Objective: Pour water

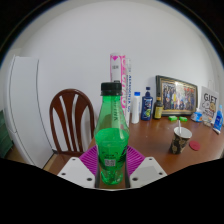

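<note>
A green plastic bottle [111,138] with a black cap stands upright between my fingers, held off the table. My gripper [111,165] is shut on the bottle, the purple pads [90,160] pressing its lower body from both sides. Beyond it to the right, a dark cup [180,139] with a light rim and a straw sits on the brown wooden table [160,135].
A wooden chair [70,118] stands to the left behind the bottle. Along the wall at the back right are a white bottle [136,107], dark bottles [148,104], a framed picture [177,95] and boxes [209,104]. A tall pink-white tube [119,75] rises behind the bottle.
</note>
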`<state>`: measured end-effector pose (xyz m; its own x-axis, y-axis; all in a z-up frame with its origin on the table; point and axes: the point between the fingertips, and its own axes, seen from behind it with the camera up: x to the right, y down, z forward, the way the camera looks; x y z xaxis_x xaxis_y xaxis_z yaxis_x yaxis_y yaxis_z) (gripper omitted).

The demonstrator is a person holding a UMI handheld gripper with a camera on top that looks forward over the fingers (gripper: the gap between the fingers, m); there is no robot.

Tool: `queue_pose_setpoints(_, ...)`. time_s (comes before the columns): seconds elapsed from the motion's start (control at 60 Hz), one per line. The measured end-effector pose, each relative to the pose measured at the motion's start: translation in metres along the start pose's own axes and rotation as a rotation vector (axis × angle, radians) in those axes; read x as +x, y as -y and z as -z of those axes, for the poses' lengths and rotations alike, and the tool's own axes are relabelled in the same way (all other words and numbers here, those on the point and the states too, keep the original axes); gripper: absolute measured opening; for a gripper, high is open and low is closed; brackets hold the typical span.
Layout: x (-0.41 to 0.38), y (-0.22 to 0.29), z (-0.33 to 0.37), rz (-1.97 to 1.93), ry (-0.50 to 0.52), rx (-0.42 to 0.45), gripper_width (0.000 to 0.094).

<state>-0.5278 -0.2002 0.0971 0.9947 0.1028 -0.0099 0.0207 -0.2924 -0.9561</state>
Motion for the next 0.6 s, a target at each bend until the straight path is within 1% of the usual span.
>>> queue_pose_setpoints(0.133, 0.005, 0.027, 0.000, -0.064, 0.034, 0.032, 0.0336)
queue_pose_setpoints(0.2, 0.005, 0.053, 0.000, -0.164, 0.072, 0.067, 0.0335)
queue_pose_setpoints(0.233, 0.009, 0.068, -0.002, -0.241, 0.108, 0.075, 0.0335)
queue_pose_setpoints(0.383, 0.026, 0.132, -0.013, -0.737, 0.244, 0.080, 0.0334)
queue_pose_setpoints(0.517, 0.064, 0.170, -0.022, -1.222, 0.366, 0.081, 0.0334)
queue_pose_setpoints(0.6, 0.093, 0.173, -0.037, -1.485, 0.422, 0.082, 0.0334)
